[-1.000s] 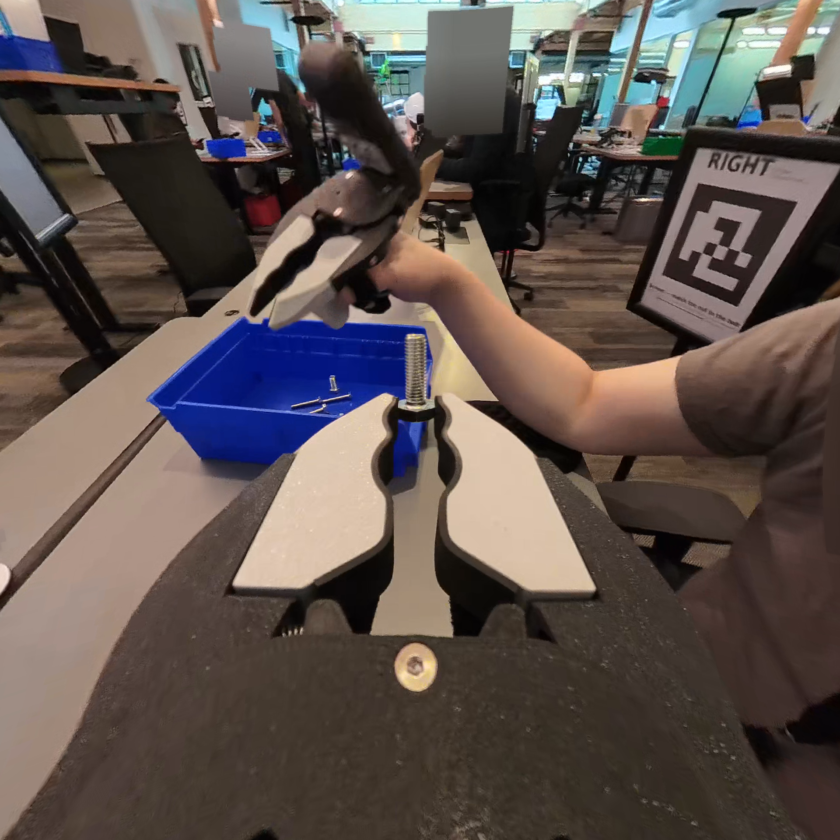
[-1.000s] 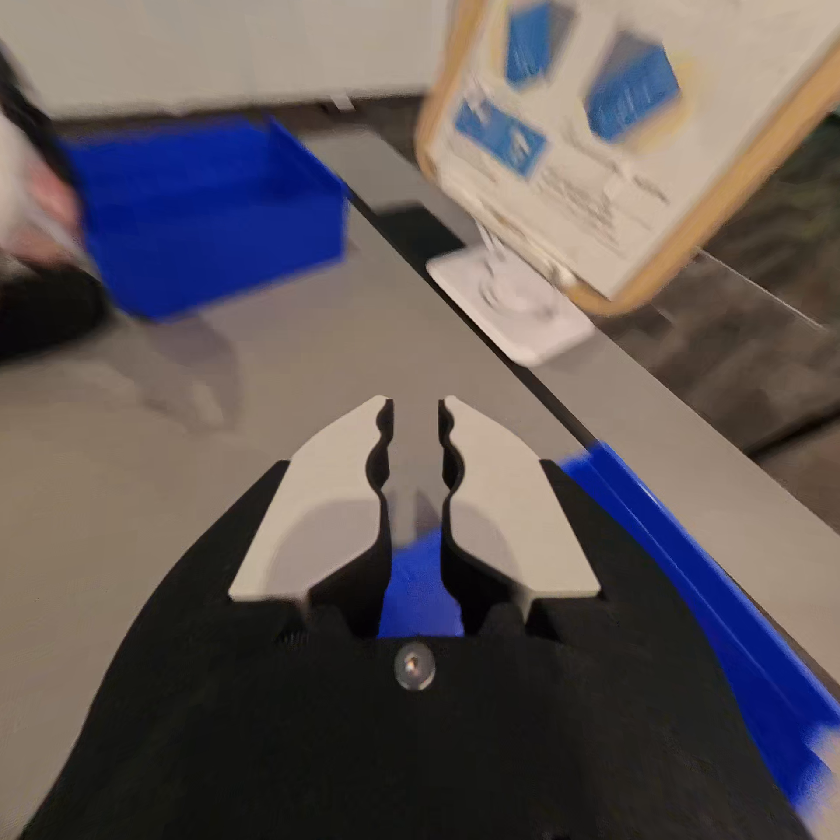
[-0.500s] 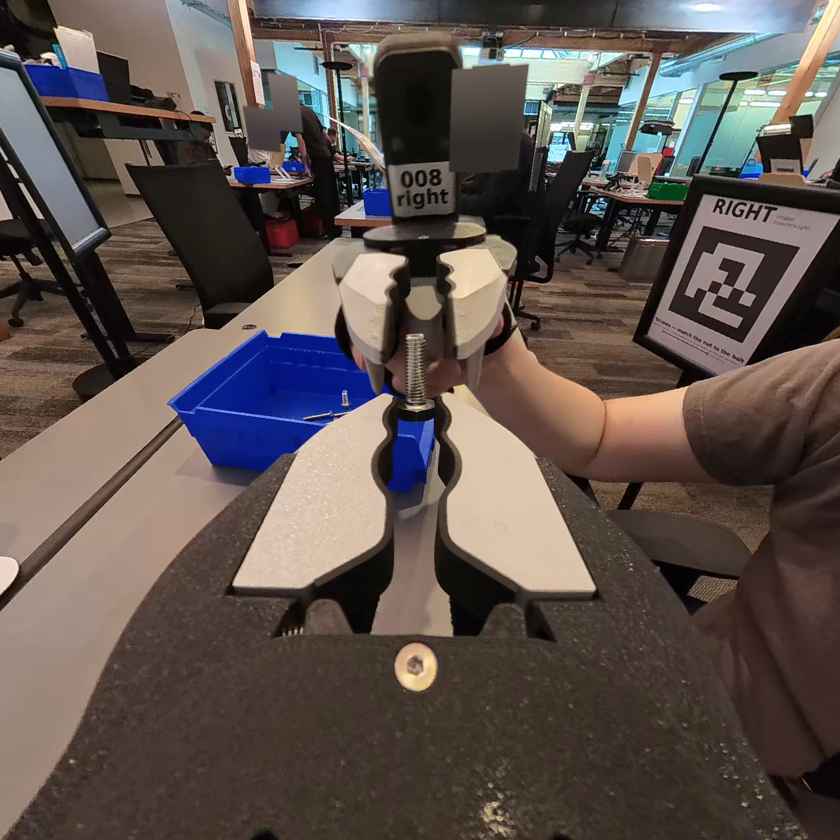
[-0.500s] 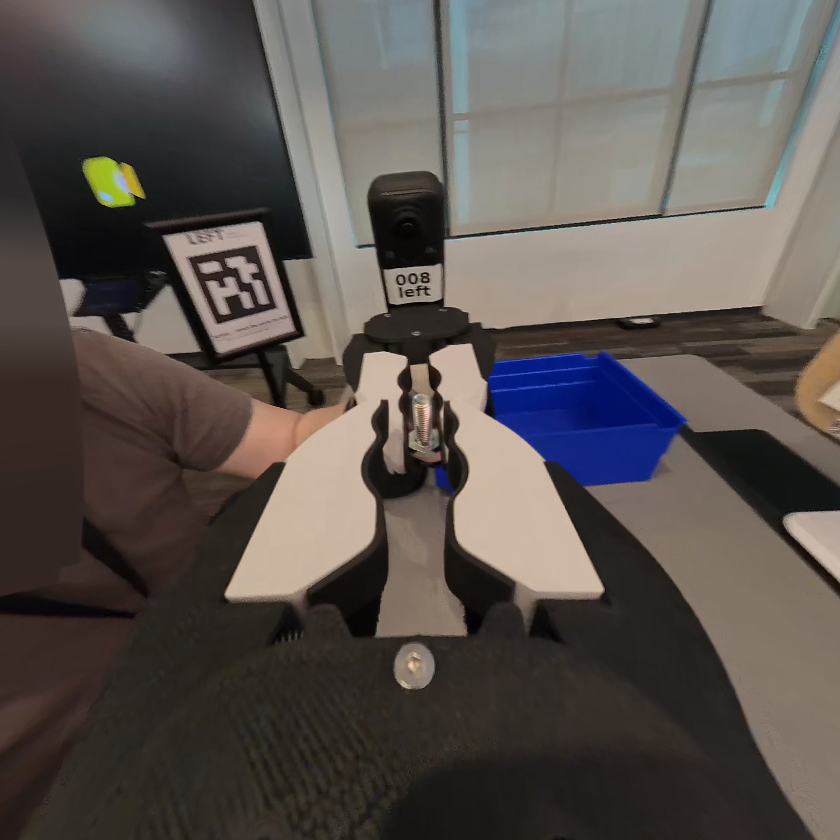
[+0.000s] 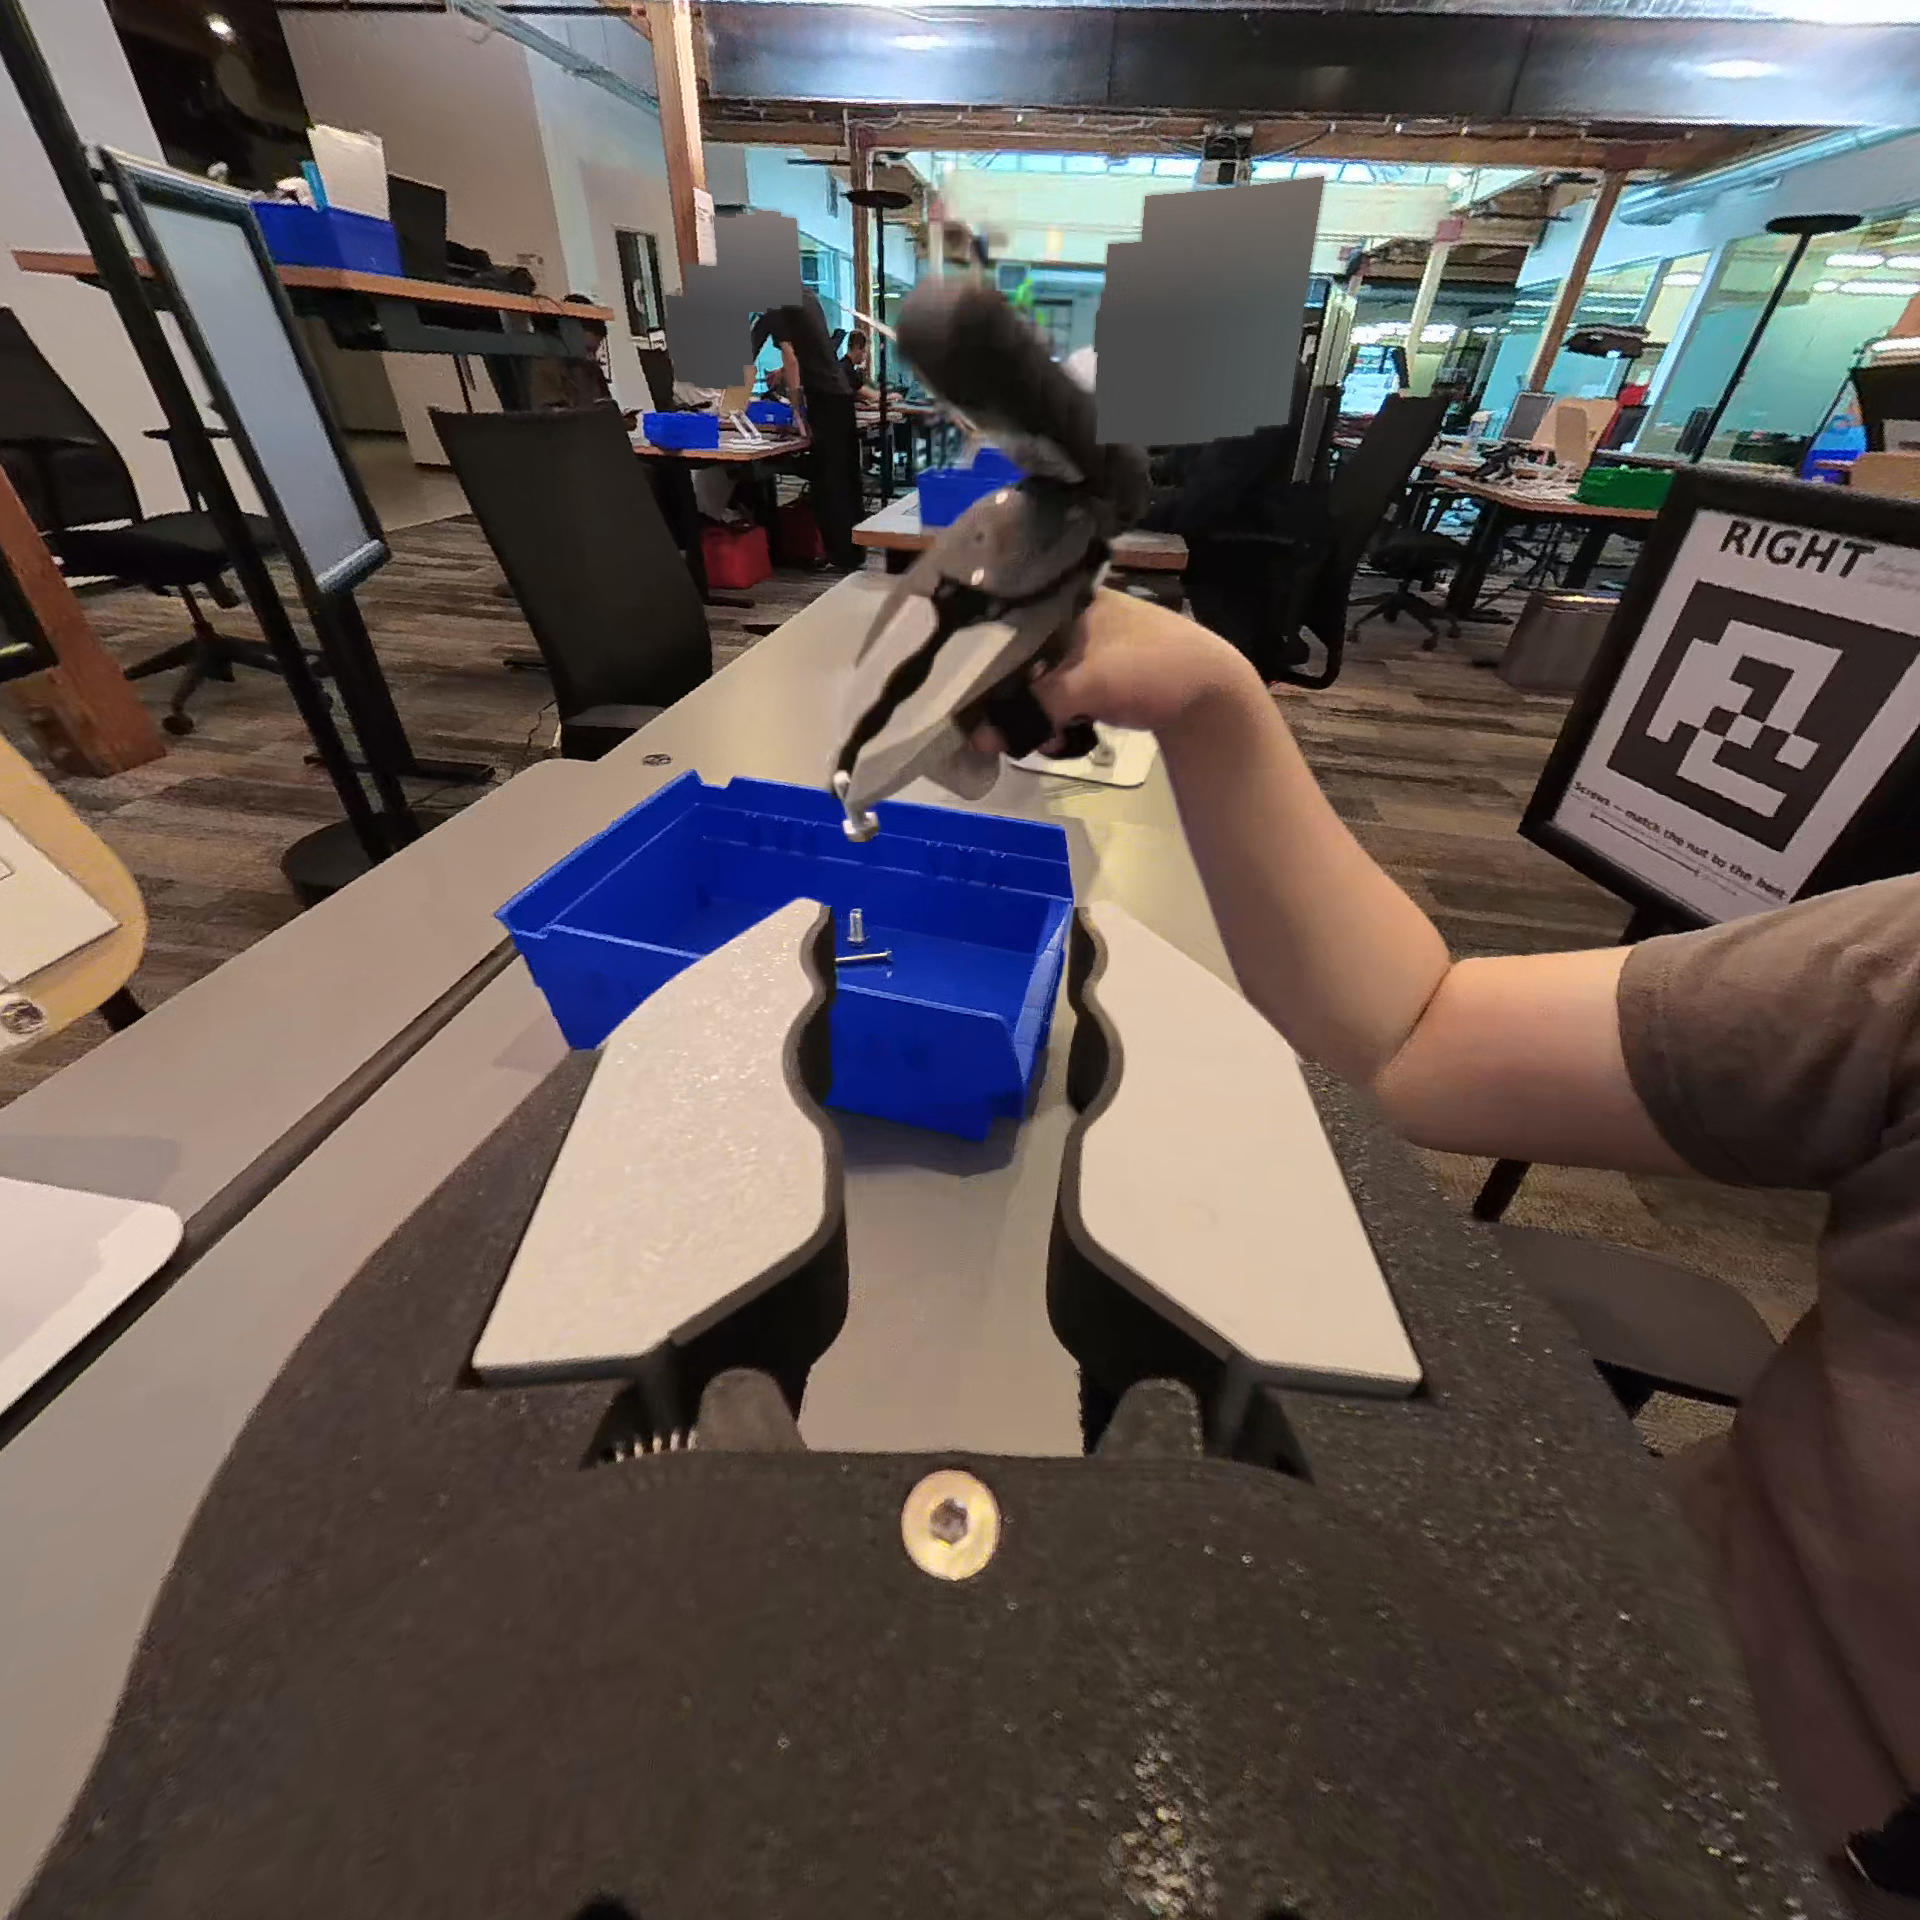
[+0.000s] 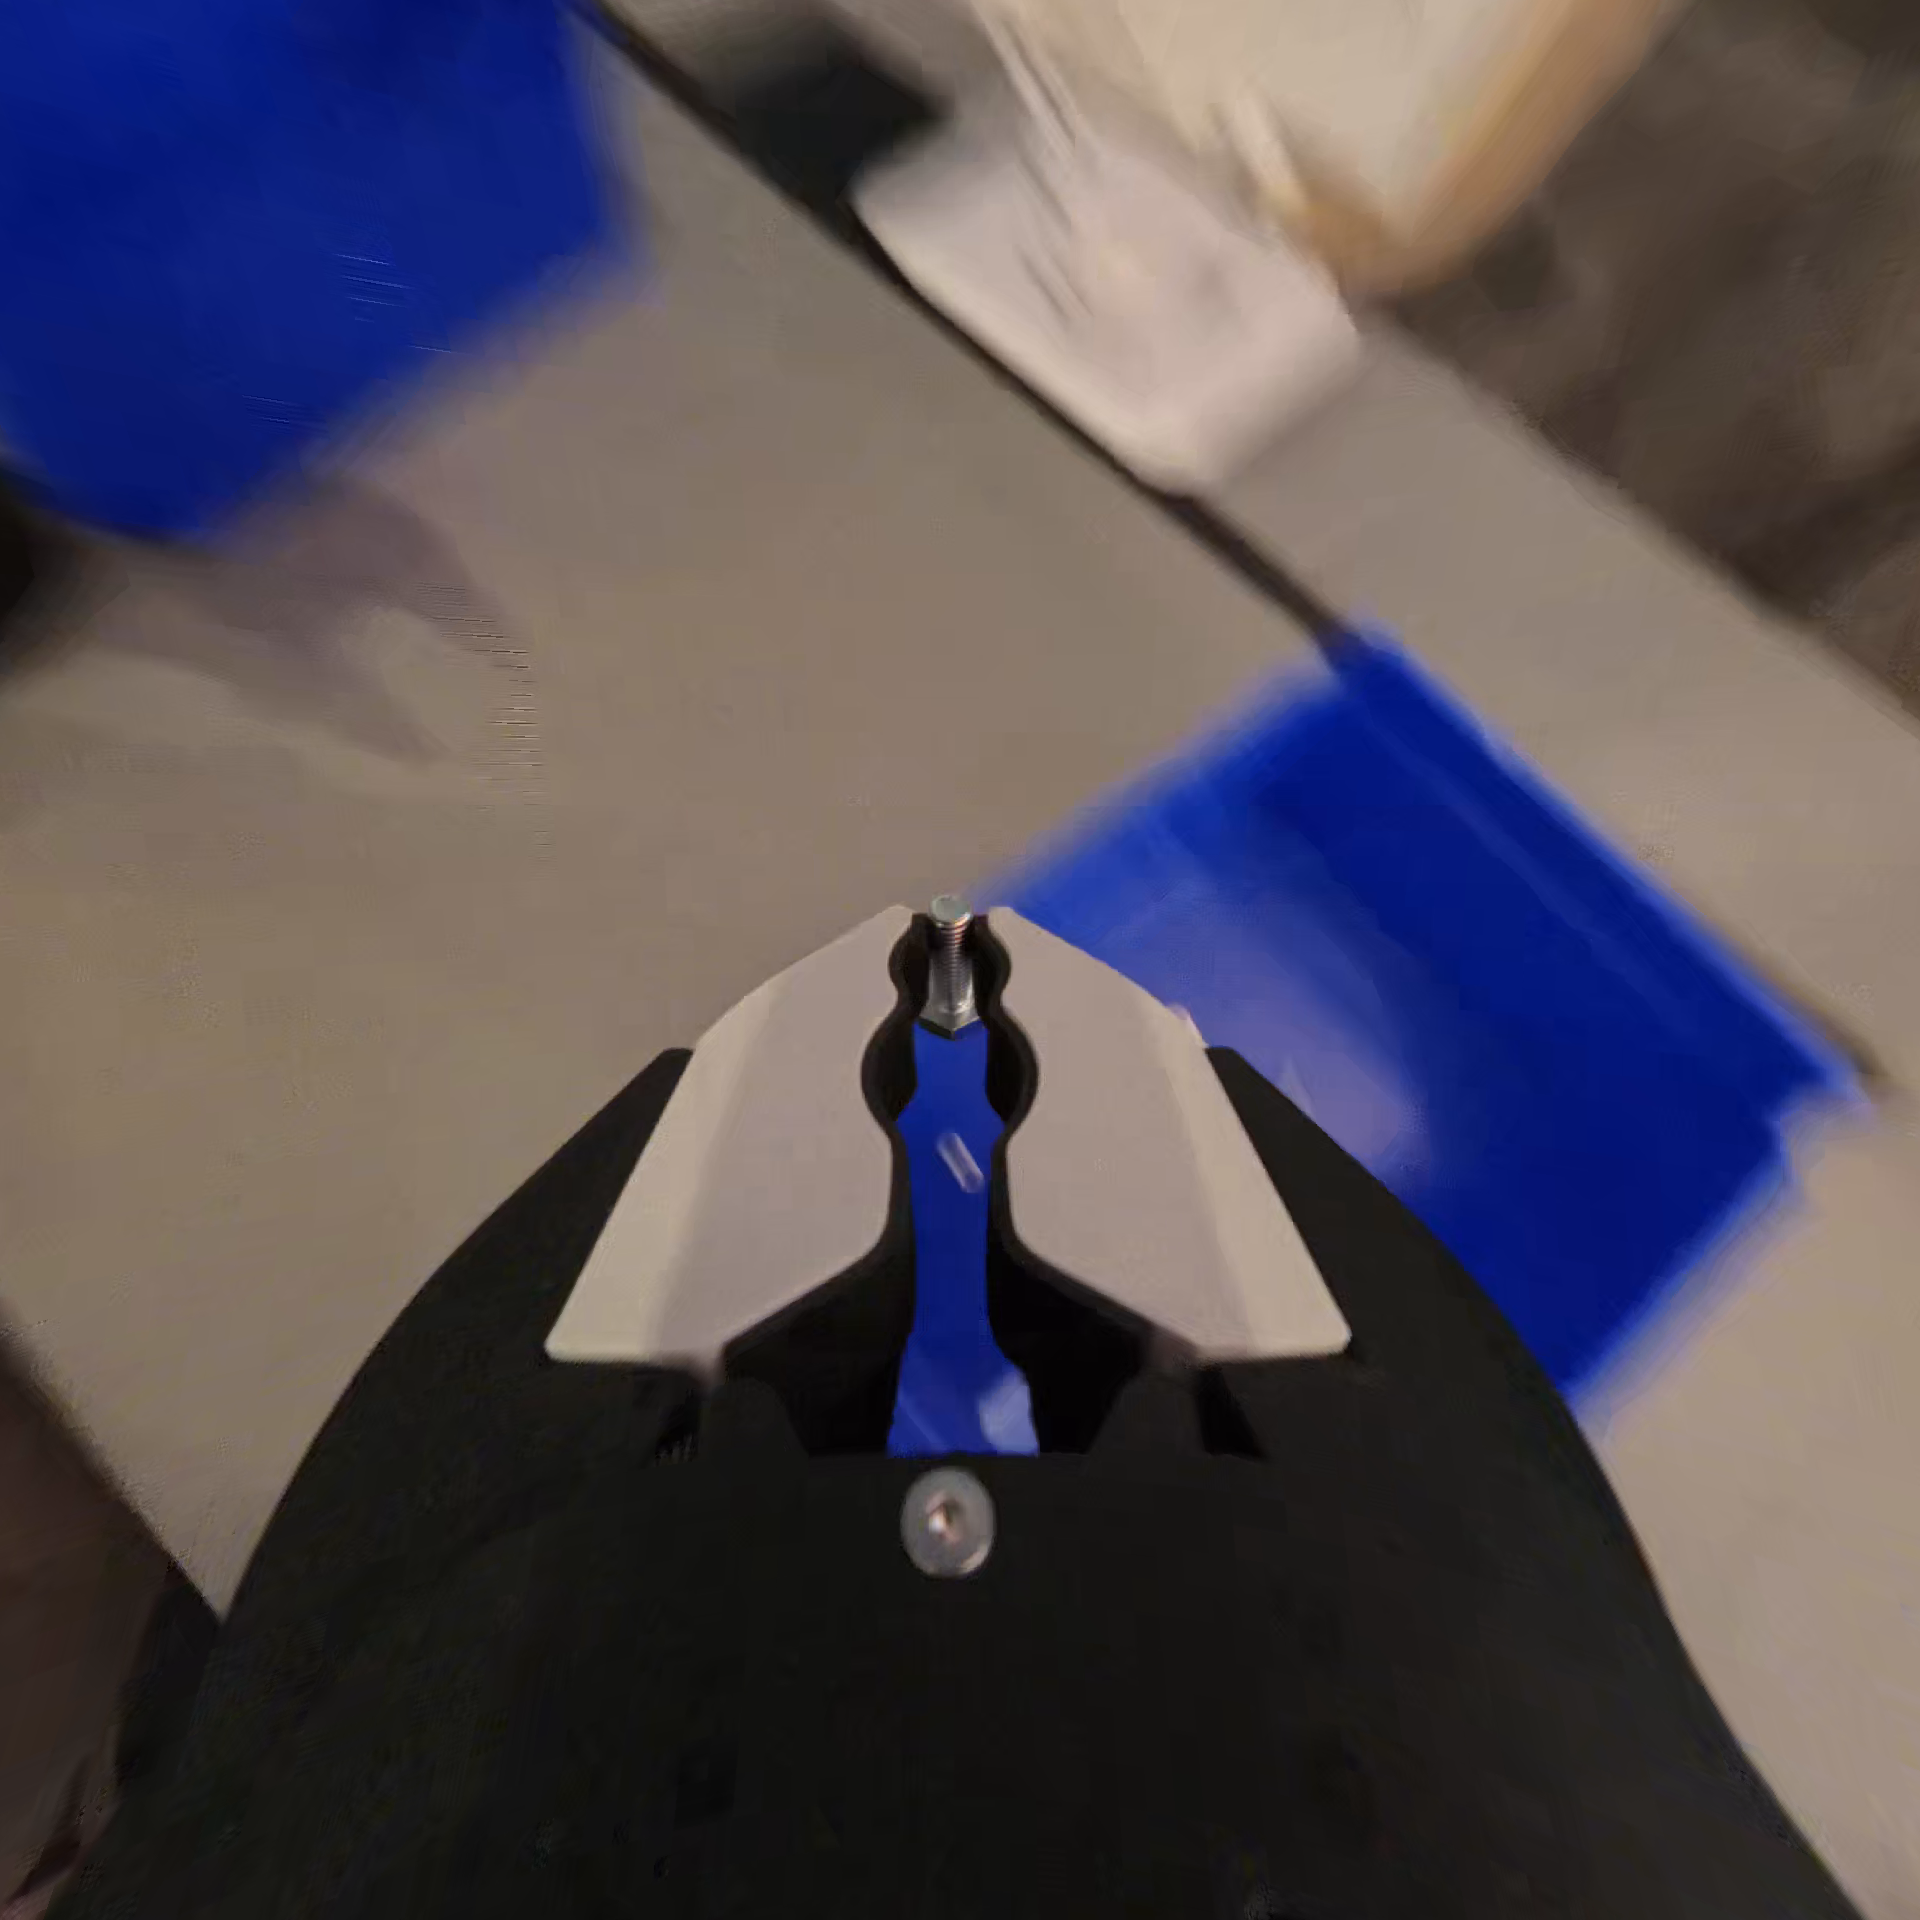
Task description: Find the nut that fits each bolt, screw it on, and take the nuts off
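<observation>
My left gripper point(image 5: 951, 920) is open and holds nothing; its fingers frame a blue bin point(image 5: 665, 935) on the grey table. My right gripper point(image 6: 951, 920) is shut on a silver bolt point(image 6: 948, 971), with the shank between the pads and the hex head toward the camera. In the left wrist view the right gripper point(image 5: 868, 795) points down over the bin, with the bolt point(image 5: 858, 821) sticking out of its tips. A short bolt point(image 5: 856, 923) and a thin screw point(image 5: 864, 957) lie in the bin.
The right wrist view is blurred by motion; it shows the blue bin point(image 6: 1455, 935) below, a second blue bin point(image 6: 260, 260) at the upper left and a white stand base point(image 6: 1122, 291). A framed marker sign point(image 5: 1756, 707) stands at the right. A person's arm point(image 5: 1299, 914) reaches across. My right fingertips sit around 20 centimetres from my left ones.
The bolt passed from my left gripper to my right one. The left pads opened wide and let go. The right gripper closed on the shank and swung away over the bin.
</observation>
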`<state>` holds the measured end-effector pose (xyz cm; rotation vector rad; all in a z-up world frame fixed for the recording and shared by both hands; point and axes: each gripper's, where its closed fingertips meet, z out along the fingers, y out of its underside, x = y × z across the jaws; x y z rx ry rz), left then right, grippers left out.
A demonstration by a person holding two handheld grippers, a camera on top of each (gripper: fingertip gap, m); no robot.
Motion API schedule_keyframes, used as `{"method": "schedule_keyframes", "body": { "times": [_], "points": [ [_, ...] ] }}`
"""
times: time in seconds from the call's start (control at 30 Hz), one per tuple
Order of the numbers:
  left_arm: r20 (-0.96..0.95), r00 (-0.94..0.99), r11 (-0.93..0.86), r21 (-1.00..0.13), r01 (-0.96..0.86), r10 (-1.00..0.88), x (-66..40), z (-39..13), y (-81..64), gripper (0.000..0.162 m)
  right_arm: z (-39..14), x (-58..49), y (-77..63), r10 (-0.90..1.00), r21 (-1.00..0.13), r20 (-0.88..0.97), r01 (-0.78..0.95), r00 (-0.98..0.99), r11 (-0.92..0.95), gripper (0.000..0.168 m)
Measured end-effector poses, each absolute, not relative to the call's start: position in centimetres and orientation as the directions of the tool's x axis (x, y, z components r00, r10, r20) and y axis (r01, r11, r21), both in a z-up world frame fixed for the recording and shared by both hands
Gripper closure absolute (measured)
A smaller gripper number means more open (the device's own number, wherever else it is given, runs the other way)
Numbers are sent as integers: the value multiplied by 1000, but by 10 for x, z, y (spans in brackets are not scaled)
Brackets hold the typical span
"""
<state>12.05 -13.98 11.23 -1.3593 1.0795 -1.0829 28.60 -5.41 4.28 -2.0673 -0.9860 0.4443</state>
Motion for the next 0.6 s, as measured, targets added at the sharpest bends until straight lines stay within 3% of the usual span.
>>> {"method": "schedule_keyframes", "body": {
  "times": [0.07, 0.13, 0.27, 0.6],
  "points": [
    [31, 192, -42, -998, -55, -981, 116, 113, -139, 121, -11, 357, -41, 591, -551, 55, 518, 805, -654, 159],
    [25, 191, -40, -997, -72, -981, 112, 114, -139, 122, -54, 390, -40, 488, -382, -35, 439, 872, -813, 159],
    [36, 157, -49, -996, -81, -987, 106, 118, -145, 123, -106, 408, -56, 442, -133, -124, 426, 889, -895, 159],
    [30, 191, -36, -999, -29, -981, 83, 135, -141, 126, -149, 422, -35, 427, -33, -35, 426, 904, -904, 159]
  ]
}}
